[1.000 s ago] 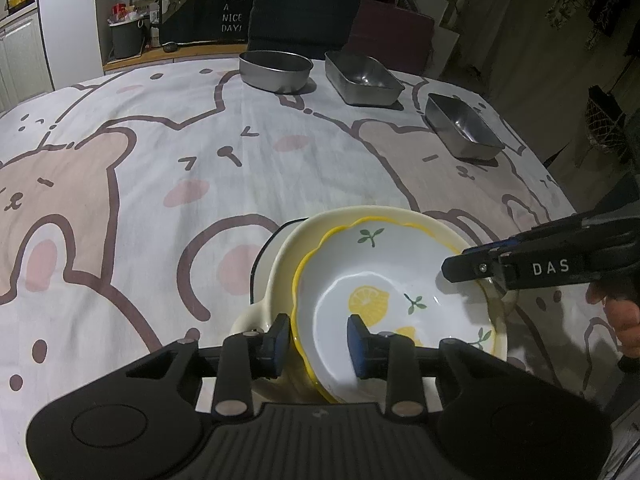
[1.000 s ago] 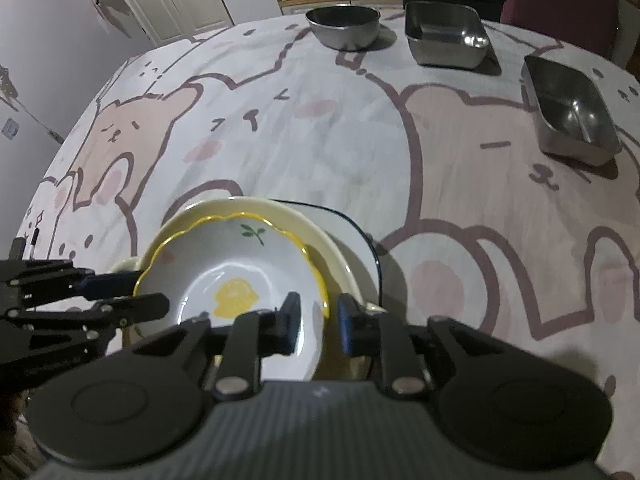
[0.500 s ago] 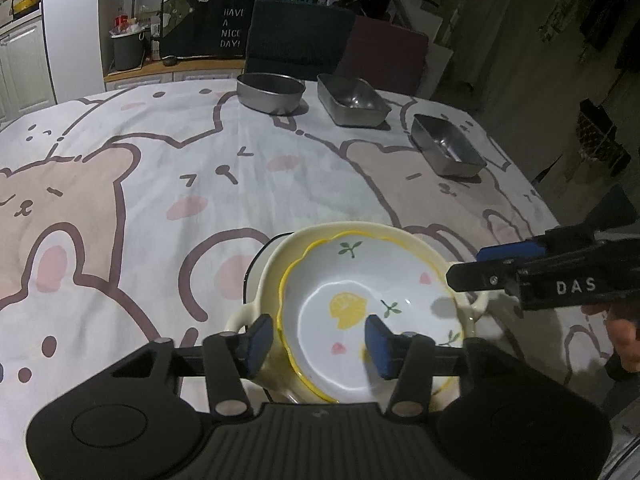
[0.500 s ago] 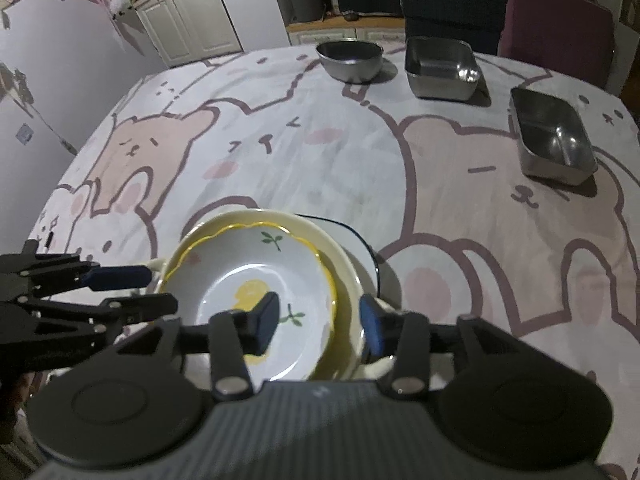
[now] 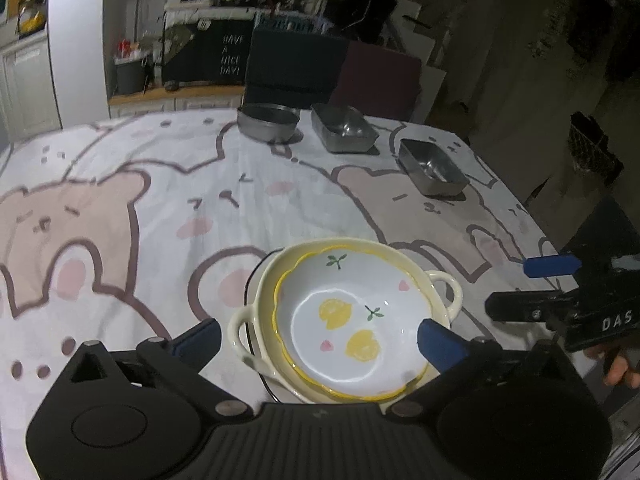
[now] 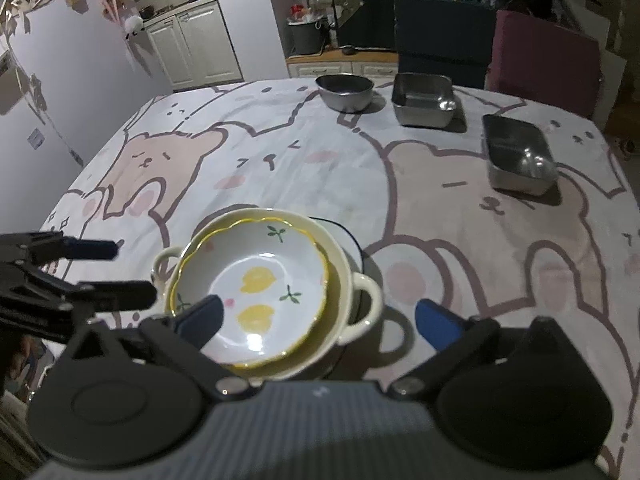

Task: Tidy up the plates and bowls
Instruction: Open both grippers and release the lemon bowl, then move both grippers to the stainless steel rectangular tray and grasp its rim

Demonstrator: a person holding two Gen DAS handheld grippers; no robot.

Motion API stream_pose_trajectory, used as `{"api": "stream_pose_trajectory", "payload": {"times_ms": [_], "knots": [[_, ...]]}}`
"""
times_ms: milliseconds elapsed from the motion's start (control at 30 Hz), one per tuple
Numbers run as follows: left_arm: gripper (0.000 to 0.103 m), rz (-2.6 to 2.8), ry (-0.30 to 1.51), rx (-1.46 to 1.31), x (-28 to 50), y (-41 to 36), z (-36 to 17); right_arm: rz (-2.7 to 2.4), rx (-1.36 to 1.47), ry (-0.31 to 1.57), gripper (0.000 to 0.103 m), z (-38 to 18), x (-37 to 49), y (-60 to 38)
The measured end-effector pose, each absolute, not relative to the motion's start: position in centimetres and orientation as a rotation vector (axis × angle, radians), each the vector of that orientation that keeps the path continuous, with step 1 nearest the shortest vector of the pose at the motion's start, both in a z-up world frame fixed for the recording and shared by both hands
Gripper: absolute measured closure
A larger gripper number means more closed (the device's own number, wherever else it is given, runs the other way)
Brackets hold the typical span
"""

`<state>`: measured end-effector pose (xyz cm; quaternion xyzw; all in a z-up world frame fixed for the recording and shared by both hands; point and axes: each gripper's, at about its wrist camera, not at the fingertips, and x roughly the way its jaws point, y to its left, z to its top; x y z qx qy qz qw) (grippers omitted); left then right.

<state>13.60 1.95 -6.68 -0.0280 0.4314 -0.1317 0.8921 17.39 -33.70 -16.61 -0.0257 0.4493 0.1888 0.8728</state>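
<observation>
Lemon bowl [image 5: 352, 320] nested in two-handled dish [image 5: 436, 296] on bench.
We found both hand-held grippers, left [image 5: 320, 336] and right [image 6: 316, 316], spread apart, empty; next we judged the steel bowl [image 6: 345, 91] needed collecting.

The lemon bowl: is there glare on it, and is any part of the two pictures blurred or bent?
Left wrist view: glare arcs cross the lemon bowl; the far room is dim; the table edge curves from the fisheye. Right wrist view: a bright spot sits low in the bowl; the gripper body at the bottom is blurred.
</observation>
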Motion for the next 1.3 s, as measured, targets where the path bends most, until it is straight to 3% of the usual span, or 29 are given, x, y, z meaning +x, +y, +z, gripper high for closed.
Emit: {"api": "stream_pose_trajectory", "payload": {"times_ms": [467, 1000, 1300], "knots": [[0.0, -0.36, 0.761, -0.13, 19.9, -4.7, -2.2, 0.117, 0.193, 0.793, 0.0, -13.6, 17.8, -43.5], [0.0, -0.313, 0.755, -0.172, 33.7, -13.3, -5.7, -0.142, 0.503, 0.777, 0.0, -17.2, 28.9, -50.8], [0.0, -0.33, 0.749, 0.007, 42.7, -19.1, -7.6, -0.251, 0.682, 0.81, 0.0, -21.3, 34.6, -53.5]]}}
